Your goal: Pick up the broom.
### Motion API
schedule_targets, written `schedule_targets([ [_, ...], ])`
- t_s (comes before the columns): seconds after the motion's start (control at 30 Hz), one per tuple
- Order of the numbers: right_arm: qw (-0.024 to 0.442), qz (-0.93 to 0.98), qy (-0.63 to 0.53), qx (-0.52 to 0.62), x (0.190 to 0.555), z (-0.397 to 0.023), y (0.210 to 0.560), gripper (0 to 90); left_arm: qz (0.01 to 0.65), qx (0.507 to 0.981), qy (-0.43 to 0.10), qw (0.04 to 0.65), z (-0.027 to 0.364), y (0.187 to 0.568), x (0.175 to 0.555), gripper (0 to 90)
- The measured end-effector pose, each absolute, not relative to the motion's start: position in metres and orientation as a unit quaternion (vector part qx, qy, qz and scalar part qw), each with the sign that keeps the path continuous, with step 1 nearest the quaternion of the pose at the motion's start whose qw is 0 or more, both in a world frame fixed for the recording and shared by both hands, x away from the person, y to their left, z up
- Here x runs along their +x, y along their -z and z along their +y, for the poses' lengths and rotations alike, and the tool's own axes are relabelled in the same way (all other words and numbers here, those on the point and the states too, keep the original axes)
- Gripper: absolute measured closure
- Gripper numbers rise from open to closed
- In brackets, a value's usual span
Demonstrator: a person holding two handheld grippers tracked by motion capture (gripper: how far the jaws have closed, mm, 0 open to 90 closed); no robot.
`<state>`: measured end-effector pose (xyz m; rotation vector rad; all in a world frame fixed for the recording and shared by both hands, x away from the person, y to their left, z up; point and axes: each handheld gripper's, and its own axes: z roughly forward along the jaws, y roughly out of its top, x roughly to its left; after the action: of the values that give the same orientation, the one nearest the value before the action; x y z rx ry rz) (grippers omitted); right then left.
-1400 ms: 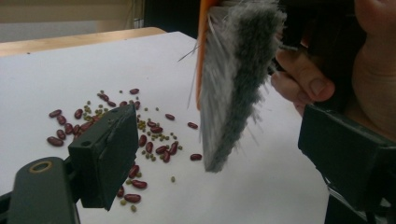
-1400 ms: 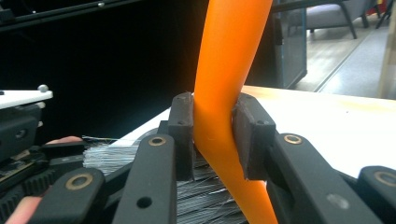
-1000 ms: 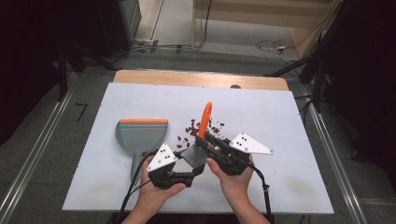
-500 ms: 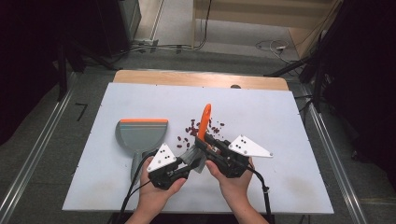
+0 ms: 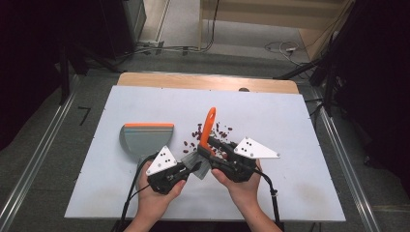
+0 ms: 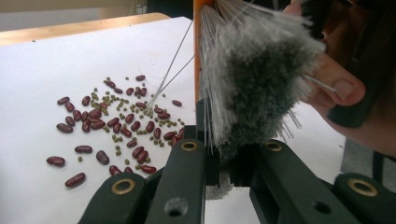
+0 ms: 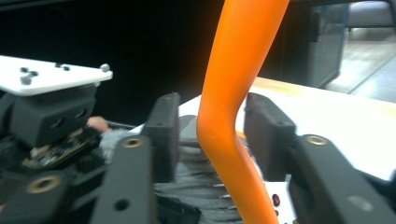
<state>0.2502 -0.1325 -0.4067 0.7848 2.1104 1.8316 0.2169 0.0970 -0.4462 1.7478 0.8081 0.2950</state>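
Your left gripper point(image 5: 186, 166) is clamped on the grey bristle head point(image 6: 261, 79) of the small hand brush; in the left gripper view the jaws pinch the bristle tips from both sides. Your right gripper point(image 5: 208, 149) has just been opening: in the right gripper view its two black pads stand apart on either side of the brush's curved orange plastic handle point(image 7: 233, 107), small gaps both sides, no pressing. So the brush hangs between both grippers over the near middle of the white tabletop point(image 5: 300, 125), handle point(image 5: 209, 126) pointing up and away from you.

A scatter of dark red kidney beans and small green beans point(image 6: 116, 123) lies on the table just beyond the bristles. A grey dustpan with an orange front edge point(image 5: 145, 137) sits flat to the left of the beans, near them but not touching, close to your left hand point(image 5: 154, 191).
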Motion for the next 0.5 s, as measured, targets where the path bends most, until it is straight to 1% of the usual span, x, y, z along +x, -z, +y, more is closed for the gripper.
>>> schedule_targets([
  [0.1,0.105,0.727,-0.631,0.249,0.255,-0.138,0.405,47.5,0.345,0.742,-0.129,0.560,0.101,0.445,0.218,86.1],
  [0.23,0.087,0.734,-0.627,0.245,0.264,-0.144,0.406,45.5,0.346,0.739,-0.128,0.563,0.113,0.444,0.222,86.0],
  [0.5,0.063,0.751,-0.619,0.222,0.282,-0.153,0.417,46.3,0.311,0.747,-0.098,0.579,0.142,0.441,0.228,86.0],
])
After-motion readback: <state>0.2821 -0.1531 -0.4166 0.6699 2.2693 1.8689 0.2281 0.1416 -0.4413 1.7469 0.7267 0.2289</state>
